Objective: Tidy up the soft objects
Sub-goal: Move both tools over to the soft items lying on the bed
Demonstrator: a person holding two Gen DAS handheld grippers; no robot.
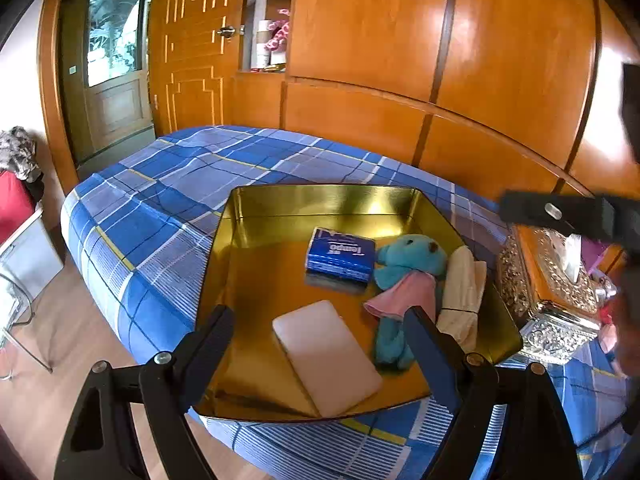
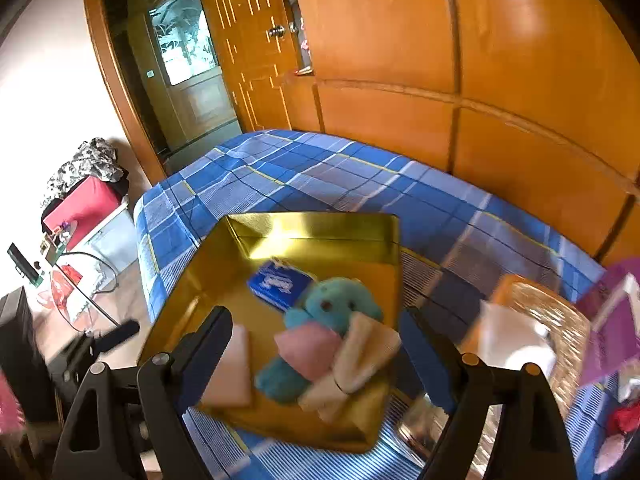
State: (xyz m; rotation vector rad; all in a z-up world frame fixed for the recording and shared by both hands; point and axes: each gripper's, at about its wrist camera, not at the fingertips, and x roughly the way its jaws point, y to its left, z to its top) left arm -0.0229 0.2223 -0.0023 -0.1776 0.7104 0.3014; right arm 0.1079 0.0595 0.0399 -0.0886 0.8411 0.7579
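A gold tin tray [image 1: 248,264] lies on the blue plaid bed. In it are a blue tissue pack [image 1: 340,254], a turquoise teddy in a pink dress [image 1: 404,280], a cream folded cloth [image 1: 462,292] and a pale pink flat pad [image 1: 326,356]. My left gripper [image 1: 320,344] is open and empty above the tray's near edge. My right gripper [image 2: 316,344] is open and empty, hovering over the tray [image 2: 224,280], with the teddy [image 2: 332,312], the cloth [image 2: 360,356], the tissue pack [image 2: 276,284] and the pad [image 2: 232,368] below it. The right wrist view is motion-blurred.
An ornate silver and gold tissue box [image 1: 548,292] stands right of the tray, also in the right wrist view [image 2: 532,332]. Purple and pink items [image 2: 616,332] lie at far right. Wooden wardrobe panels [image 1: 400,80] back the bed. A glass table [image 2: 76,292] stands left on the floor.
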